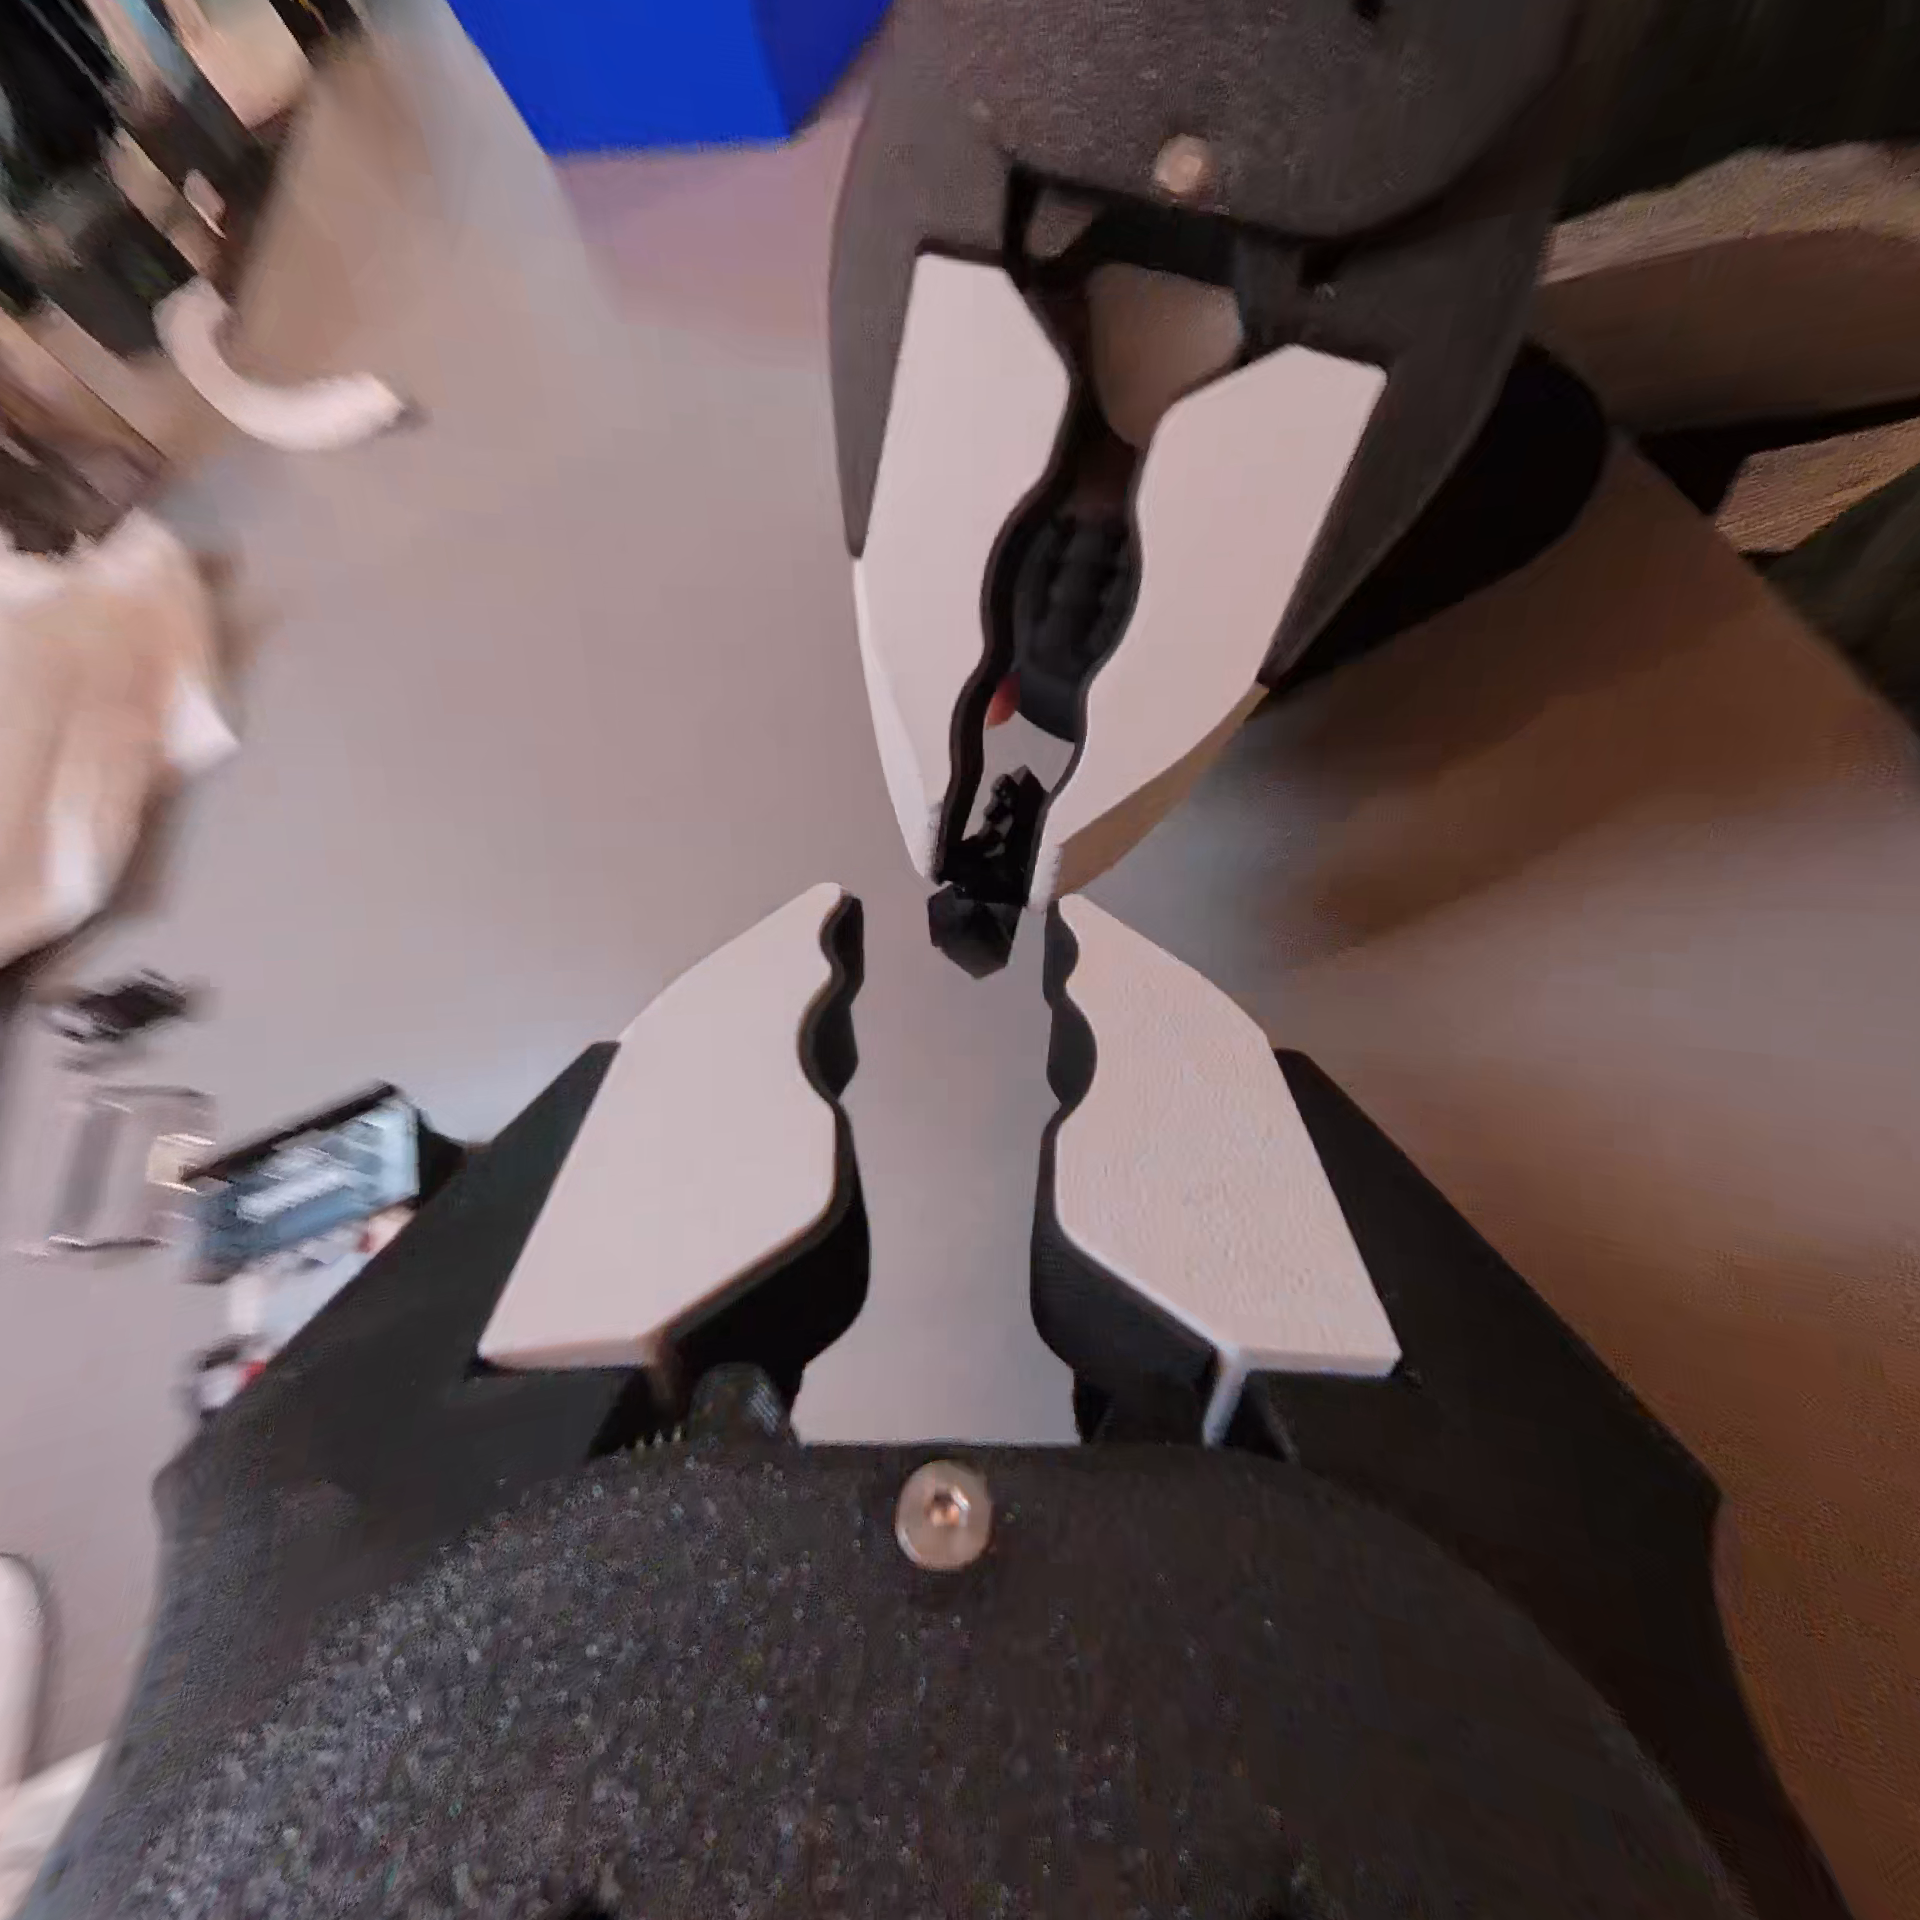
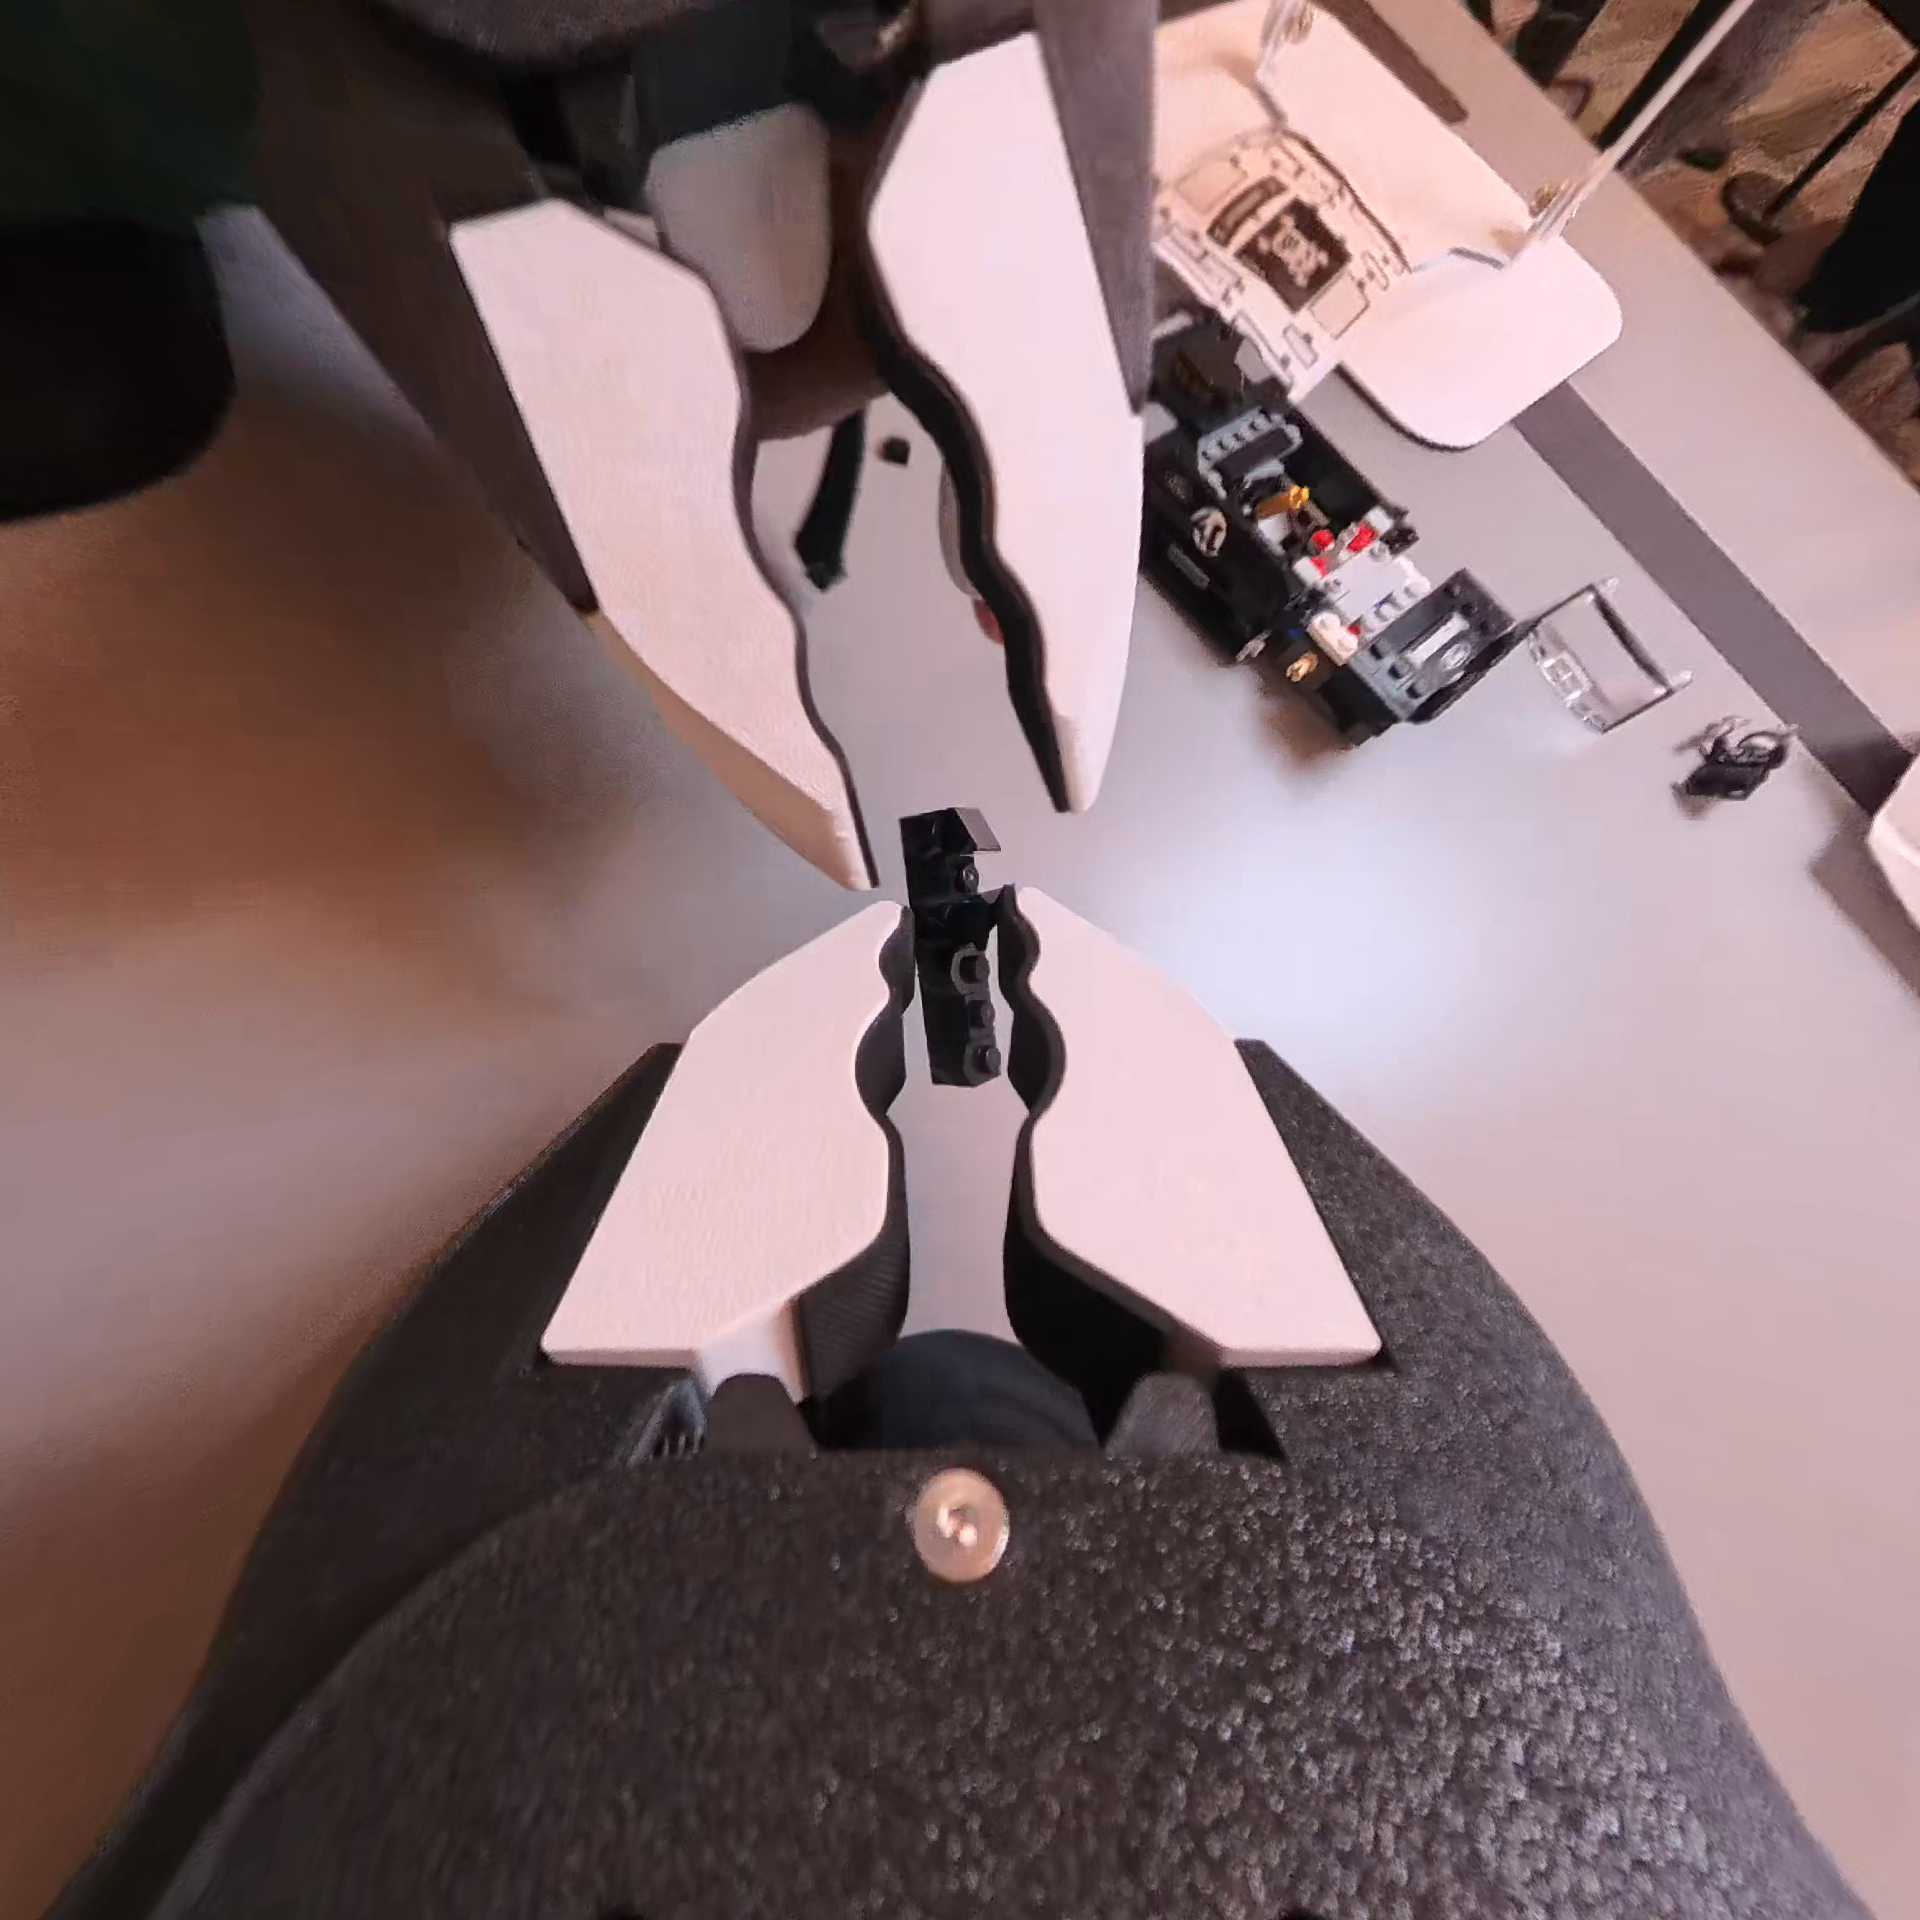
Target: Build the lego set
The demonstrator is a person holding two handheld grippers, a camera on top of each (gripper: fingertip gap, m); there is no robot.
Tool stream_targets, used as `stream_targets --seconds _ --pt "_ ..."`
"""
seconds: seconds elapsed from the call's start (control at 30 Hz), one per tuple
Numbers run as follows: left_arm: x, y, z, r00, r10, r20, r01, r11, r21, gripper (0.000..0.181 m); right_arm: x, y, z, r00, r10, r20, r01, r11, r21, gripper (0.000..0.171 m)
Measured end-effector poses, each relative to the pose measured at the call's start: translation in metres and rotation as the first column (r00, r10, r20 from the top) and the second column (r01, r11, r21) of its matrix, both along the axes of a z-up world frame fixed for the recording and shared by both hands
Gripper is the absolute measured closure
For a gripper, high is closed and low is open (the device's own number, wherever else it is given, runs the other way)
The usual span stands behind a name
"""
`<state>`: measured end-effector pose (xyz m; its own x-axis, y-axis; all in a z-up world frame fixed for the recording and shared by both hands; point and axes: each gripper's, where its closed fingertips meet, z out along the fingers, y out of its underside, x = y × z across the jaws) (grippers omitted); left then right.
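Note:
My right gripper [image 2: 961,904] is shut on a narrow black lego piece [image 2: 951,997] with studs along it, held upright above the grey table [image 2: 1299,935]. The piece's top end sticks out past the fingertips. My left gripper [image 1: 951,904] is open and empty, facing the right gripper tip to tip. In the left wrist view the black piece [image 1: 971,935] pokes out of the right gripper [image 1: 987,868] into the gap between my left fingertips. In the right wrist view the left gripper [image 2: 966,836] comes down from above, its fingers on either side of the piece's top.
A partly built black lego model [image 2: 1309,582] stands on the table to the right, with an instruction sheet [image 2: 1278,239] on a white stand behind it. A clear piece [image 2: 1600,655] and small black parts [image 2: 1730,758] lie nearby. A blue object [image 1: 644,62] is far off. The partly built black lego model [image 2: 1309,582] is about equally far from each gripper, around 15 cm.

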<state>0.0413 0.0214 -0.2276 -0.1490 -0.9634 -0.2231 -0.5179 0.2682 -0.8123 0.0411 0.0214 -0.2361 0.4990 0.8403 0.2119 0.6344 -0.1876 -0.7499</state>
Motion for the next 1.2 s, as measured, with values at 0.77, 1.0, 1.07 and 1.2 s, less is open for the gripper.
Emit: stream_targets --seconds 0.77,1.0,1.07,1.2 --pt "0.001 -0.019 0.088 0.952 -0.068 0.298 -0.094 0.863 0.497 0.165 -0.001 -0.019 0.091 0.992 0.090 0.089 -0.098 0.990 0.098 0.153" --pt "-0.003 -0.012 0.097 0.947 -0.010 0.320 -0.141 0.885 0.445 0.165 -0.004 -0.010 0.099 0.961 0.008 0.278 -0.129 0.899 0.418 0.149" --pt "-0.005 -0.013 0.100 0.948 -0.003 0.320 -0.146 0.886 0.441 0.165 -0.004 -0.007 0.104 0.956 -0.027 0.292 -0.127 0.860 0.495 0.156" --pt "-0.006 -0.013 0.102 0.950 0.004 0.312 -0.148 0.886 0.439 0.165 -0.005 -0.006 0.106 0.958 -0.037 0.284 -0.125 0.839 0.529 0.156"
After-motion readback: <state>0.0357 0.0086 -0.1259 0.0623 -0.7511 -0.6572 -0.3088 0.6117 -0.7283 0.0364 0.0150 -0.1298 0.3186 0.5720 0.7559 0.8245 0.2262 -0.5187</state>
